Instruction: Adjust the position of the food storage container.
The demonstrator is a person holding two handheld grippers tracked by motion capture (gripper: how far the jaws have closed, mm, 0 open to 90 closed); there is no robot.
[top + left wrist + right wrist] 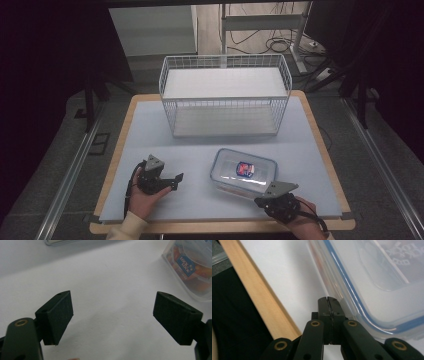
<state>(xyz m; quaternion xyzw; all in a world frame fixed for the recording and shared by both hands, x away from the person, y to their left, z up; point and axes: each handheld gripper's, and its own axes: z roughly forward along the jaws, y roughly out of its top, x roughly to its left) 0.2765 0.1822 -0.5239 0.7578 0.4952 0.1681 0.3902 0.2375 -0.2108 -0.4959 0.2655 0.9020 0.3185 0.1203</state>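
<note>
Right claw (pixel 329 301), jaws pressed together, touches the near corner of the lidded plastic food container (pixel 243 172); left claw (pixel 112 317) gapes apart, container well to its side.

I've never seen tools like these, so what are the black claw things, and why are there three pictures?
A person holds a squeeze tool in each hand. The high view looks down on the table; the other two come from cameras riding on the tools. The left gripper has its jaws wide open with nothing between them. The right gripper is shut, its tip at the edge of the clear plastic food box with a blue-rimmed lid. Behind stands a white wire basket on the pale blue table mat.
</note>
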